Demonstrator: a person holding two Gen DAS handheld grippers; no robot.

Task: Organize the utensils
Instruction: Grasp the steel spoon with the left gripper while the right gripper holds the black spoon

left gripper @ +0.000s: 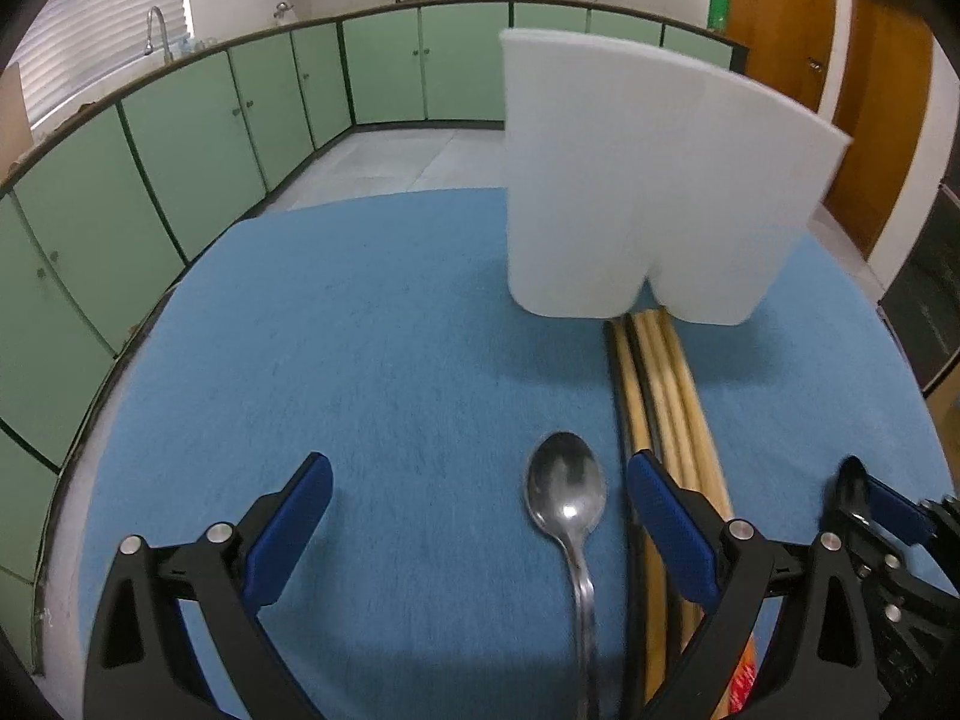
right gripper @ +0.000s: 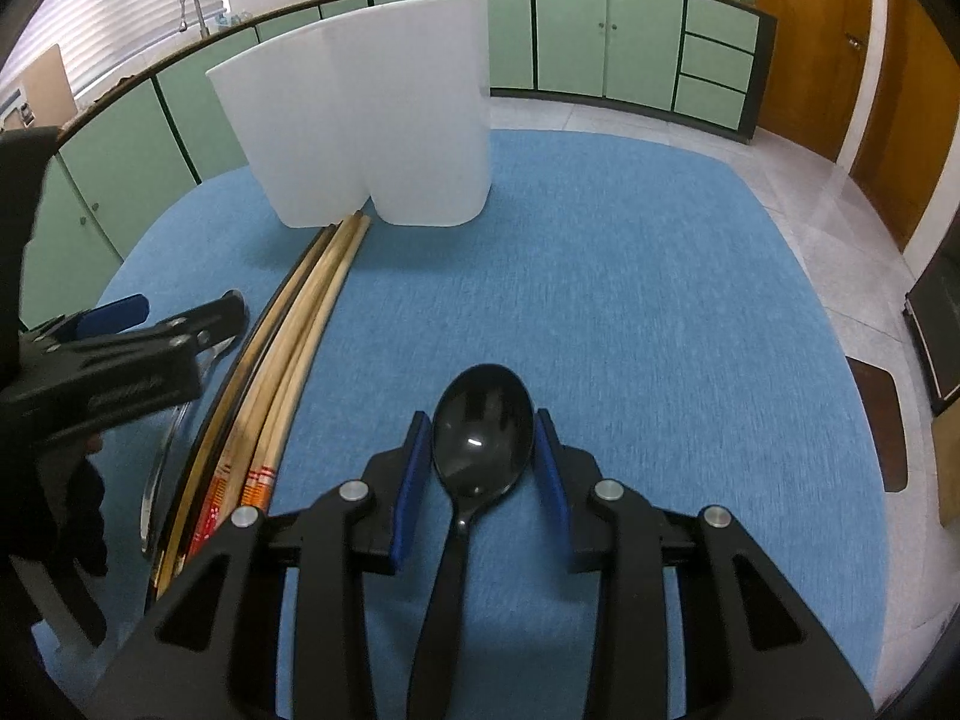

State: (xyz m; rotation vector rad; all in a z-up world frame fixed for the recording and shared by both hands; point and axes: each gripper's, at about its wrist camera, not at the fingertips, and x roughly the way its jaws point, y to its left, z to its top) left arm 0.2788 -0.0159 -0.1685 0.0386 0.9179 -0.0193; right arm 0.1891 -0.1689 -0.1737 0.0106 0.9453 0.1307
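Observation:
A white two-compartment holder (left gripper: 648, 180) (right gripper: 372, 120) stands at the far side of the blue-covered table (left gripper: 372, 312) (right gripper: 630, 276). A bundle of wooden chopsticks (left gripper: 660, 372) (right gripper: 312, 312) lies in front of it, pointing at it. My left gripper (left gripper: 480, 480) (right gripper: 186, 306) is open, with a metal spoon (left gripper: 567, 498) (right gripper: 153, 492) lying flat between its fingers, close to the right finger. My right gripper (right gripper: 482, 420) (left gripper: 870, 504) has closed on the bowl of a black plastic spoon (right gripper: 483, 426); both blue pads touch its edges. The handle runs back under the gripper.
Green cabinets (left gripper: 180, 138) with a sink tap curve round the room beyond the table. Wooden doors (right gripper: 840, 60) stand at the right. A brown chair seat (right gripper: 876, 420) sits just past the table's right edge. Bare blue cloth lies right of the holder.

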